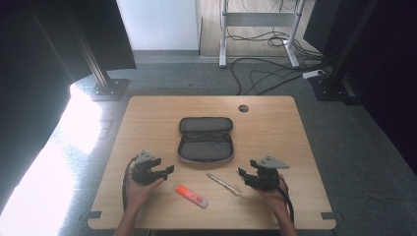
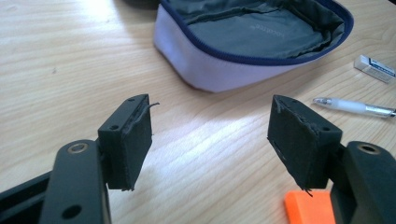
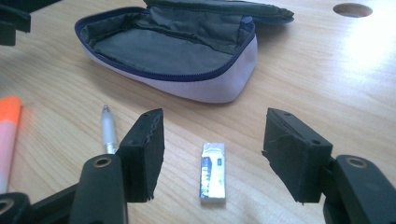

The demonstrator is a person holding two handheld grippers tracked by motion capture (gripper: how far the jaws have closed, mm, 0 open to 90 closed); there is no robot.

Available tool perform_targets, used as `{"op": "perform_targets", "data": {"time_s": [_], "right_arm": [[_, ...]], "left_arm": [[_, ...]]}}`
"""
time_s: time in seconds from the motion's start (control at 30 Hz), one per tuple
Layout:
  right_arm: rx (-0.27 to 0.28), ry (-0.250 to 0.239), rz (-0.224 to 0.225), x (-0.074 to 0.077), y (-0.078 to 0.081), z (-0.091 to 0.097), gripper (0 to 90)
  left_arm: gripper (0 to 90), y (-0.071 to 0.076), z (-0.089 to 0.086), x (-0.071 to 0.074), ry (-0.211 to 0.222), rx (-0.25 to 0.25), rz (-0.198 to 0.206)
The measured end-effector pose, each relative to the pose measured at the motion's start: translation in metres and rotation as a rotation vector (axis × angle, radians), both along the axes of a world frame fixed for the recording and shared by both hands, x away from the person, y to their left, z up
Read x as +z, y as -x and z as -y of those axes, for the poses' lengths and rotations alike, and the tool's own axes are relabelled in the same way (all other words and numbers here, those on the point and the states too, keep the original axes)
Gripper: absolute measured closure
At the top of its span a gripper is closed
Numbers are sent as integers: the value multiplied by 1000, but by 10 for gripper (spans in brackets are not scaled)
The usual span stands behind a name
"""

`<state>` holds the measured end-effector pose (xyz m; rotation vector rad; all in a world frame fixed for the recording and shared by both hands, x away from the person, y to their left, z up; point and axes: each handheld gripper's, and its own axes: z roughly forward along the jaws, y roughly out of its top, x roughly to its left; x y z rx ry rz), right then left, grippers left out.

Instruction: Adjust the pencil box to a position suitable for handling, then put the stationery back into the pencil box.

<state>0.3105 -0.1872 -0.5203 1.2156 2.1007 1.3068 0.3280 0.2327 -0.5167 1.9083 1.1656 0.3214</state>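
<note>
The pencil case [image 1: 205, 140] lies unzipped in the middle of the surface [image 1: 275, 128], ready for filling, and the right hand-held gripper [image 3: 212, 154] has its jaws apart around the little eraser [image 3: 213, 172], probably to grab it.

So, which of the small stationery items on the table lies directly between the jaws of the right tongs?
The eraser, a small white block in a printed sleeve. The pen lies beside the right tongs, and the orange highlighter is further off.

Wooden table [image 1: 275, 132] with a round hole [image 1: 243, 108]; beyond, grey carpet [image 1: 354, 147], loose black cables [image 1: 260, 73], white desk frame [image 1: 223, 44].
</note>
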Motion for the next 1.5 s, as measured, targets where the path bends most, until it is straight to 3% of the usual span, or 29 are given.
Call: {"op": "perform_targets", "data": {"time_s": [0.33, 0.6, 0.73, 0.77, 0.83, 1.23, 1.5], "right_arm": [[-20, -17, -5, 1, 9, 7, 382], [-27, 9, 3, 0, 10, 7, 379], [-32, 13, -6, -2, 7, 7, 384], [-32, 23, -14, -4, 5, 6, 385], [-30, 25, -16, -5, 5, 5, 386], [-34, 57, -32, -13, -5, -3, 399], [-36, 111, -90, -25, -14, -11, 430]], "left_arm": [[319, 5, -11, -9, -4, 10, -9], [318, 7, -10, -9, -15, 11, -8], [320, 6, -10, -10, -10, 12, -12], [321, 6, -11, -9, 26, 2, -23], [322, 6, -12, -9, 43, 0, -24], [327, 2, -12, -13, 6, 4, -40], [327, 2, -13, -15, 9, 7, -44]]}}
